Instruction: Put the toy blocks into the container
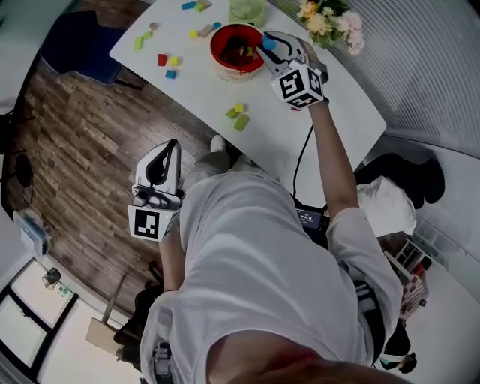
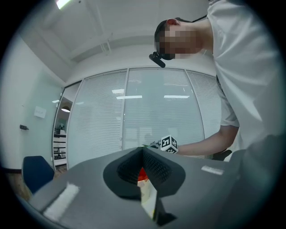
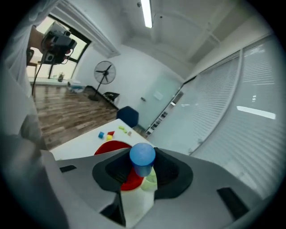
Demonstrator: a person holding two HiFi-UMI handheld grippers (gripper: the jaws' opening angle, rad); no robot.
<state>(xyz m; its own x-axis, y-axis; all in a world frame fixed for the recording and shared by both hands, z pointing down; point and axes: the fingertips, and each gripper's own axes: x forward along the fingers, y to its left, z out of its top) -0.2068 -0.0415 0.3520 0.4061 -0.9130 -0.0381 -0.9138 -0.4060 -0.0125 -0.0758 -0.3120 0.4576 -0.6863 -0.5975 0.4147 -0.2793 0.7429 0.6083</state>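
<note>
A white tabletop (image 1: 337,105) is standing over a wood-plank floor (image 1: 67,127), and a red bowl (image 1: 216,46) is sitting on it with a few small blocks lying inside. The right claw (image 1: 267,42) is hovering at the bowl's rim, on the side toward the flowers (image 1: 330,19), and is gripping a blue round block (image 3: 142,154) between its jaws. Loose blocks (image 1: 169,61) are lying on the tabletop beside the bowl, and a green pair (image 1: 238,117) is resting nearer the person than the bowl. The left claw (image 1: 169,154) is hanging well away from the bowl, off the tabletop by the person's hip, its jaws closed together on nothing.
</note>
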